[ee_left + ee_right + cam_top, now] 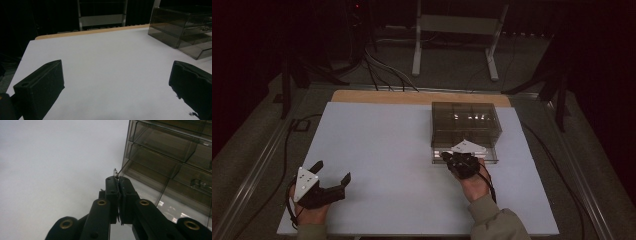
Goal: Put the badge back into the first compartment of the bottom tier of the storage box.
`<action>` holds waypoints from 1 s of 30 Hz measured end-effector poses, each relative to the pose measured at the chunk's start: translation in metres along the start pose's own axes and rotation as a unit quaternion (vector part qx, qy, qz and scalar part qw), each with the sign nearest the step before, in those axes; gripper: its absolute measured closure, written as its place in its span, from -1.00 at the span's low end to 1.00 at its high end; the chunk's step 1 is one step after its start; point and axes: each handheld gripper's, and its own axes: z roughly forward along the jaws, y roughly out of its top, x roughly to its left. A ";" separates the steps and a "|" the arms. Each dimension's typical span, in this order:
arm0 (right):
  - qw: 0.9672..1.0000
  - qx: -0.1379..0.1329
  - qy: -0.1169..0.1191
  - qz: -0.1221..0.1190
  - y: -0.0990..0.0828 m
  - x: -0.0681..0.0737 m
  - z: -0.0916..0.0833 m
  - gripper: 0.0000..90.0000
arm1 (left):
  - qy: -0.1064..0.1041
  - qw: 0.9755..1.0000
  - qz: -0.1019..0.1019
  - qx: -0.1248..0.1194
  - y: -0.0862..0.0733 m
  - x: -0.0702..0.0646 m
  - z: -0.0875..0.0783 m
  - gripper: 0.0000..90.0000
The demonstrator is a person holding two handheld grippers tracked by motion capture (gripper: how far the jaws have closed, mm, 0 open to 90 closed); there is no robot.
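Resting low at the near left of the white surface (387,150), the left claw (332,176) gapes wide, holding nothing. The right claw (118,178) is pressed closed on a tiny metallic piece (115,172), at the front of the smoky transparent plastic drawer box (466,125) standing far right.

Nothing to read here: no text, label, brand or number shows on the smoky clear drawer box (466,125), the white table (382,150) or either gripper.
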 end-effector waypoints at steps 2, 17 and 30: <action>1.000 -0.001 0.000 0.002 0.001 -0.001 0.001 0.95 | -0.001 1.000 0.000 0.000 0.000 -0.001 0.000 -0.98; 1.000 -0.003 -0.007 0.008 0.003 -0.007 0.006 0.95 | -0.003 1.000 0.001 0.003 0.000 -0.001 0.002 -0.99; 1.000 -0.007 -0.021 0.009 0.009 -0.012 0.012 0.95 | -0.003 1.000 0.002 0.003 0.000 -0.001 0.002 -0.99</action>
